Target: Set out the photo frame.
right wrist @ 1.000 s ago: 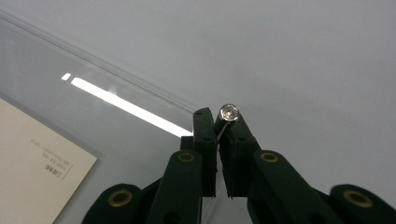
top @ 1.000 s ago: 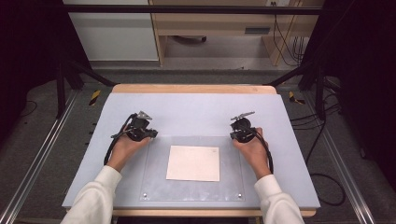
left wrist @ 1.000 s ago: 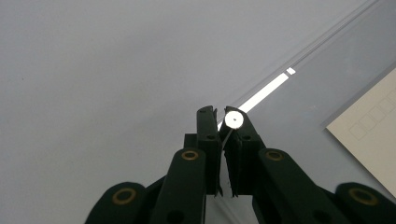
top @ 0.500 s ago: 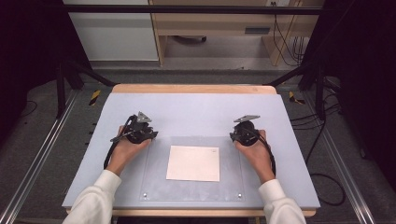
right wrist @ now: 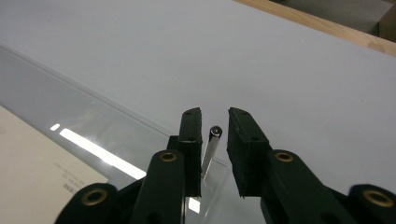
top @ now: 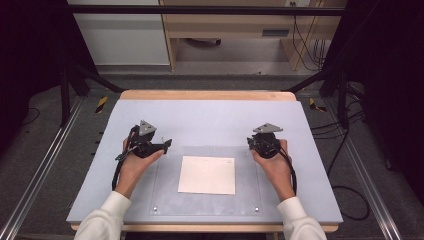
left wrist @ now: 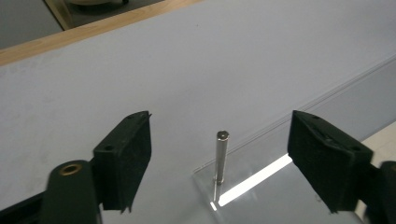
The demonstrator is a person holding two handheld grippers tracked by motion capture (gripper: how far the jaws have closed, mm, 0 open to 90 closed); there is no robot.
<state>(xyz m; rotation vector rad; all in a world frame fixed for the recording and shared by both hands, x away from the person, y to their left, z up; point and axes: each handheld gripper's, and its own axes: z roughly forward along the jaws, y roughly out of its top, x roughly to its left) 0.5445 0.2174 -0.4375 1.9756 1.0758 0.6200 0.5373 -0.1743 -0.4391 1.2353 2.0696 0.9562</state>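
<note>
A clear acrylic plate point(top: 170, 200) lies on the grey mat, and a white paper sheet point(top: 207, 175) sits at its middle. Thin metal pins stand upright at its corners. My left gripper point(top: 164, 142) is at the plate's far left corner. In the left gripper view it point(left wrist: 220, 122) is wide open, and the pin point(left wrist: 220, 156) stands between the jaws, touching neither. My right gripper point(top: 252, 143) is at the far right corner. In the right gripper view it point(right wrist: 215, 116) is open only a narrow gap, with a pin point(right wrist: 211, 149) standing inside that gap.
The grey mat point(top: 210, 117) covers a wooden table whose far edge point(top: 207, 95) shows behind it. Two more pins point(top: 155, 209) stand at the plate's near corners. Cables trail from both grippers along the person's forearms.
Both grippers have drawn slightly nearer the person, onto the plate's far corners. The left gripper has turned its jaws toward the corner pin.
</note>
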